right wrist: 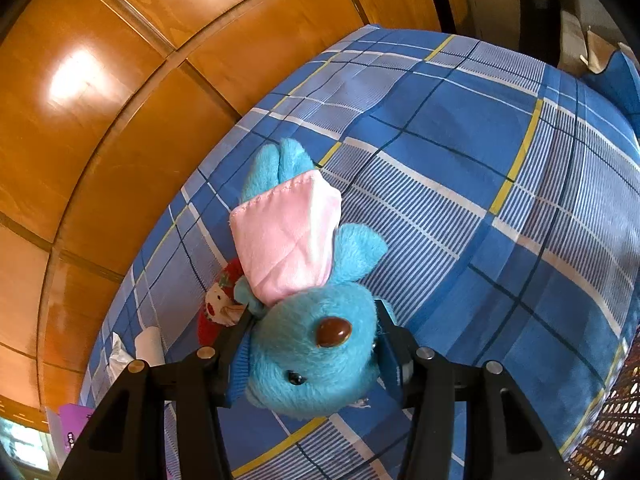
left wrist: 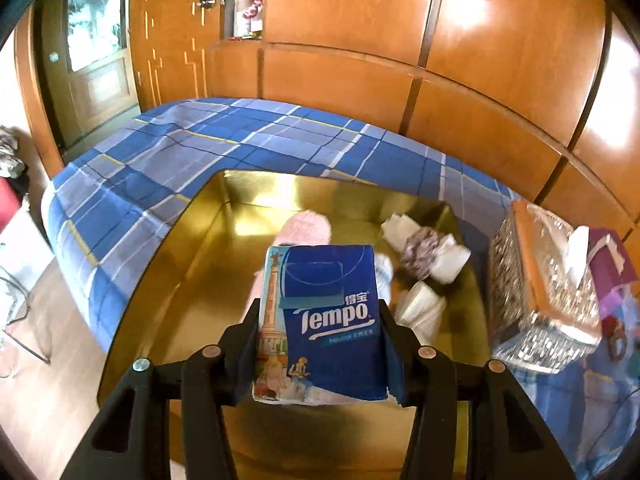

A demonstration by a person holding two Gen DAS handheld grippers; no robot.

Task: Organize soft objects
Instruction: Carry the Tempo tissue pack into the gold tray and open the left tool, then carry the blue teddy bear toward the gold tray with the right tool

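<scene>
My left gripper is shut on a blue Tempo tissue pack, held above a gold box that sits on the bed. Inside the box lie a pink soft item, white tissue packs and a mottled scrunchie. In the right wrist view my right gripper is shut on the head of a blue plush toy with a pink cloth on its body. The toy hangs above the blue plaid sheet.
A glittery tissue box and a purple box stand right of the gold box. A small red and white plush and white tissues lie near the wooden wall. A woven basket shows at lower right.
</scene>
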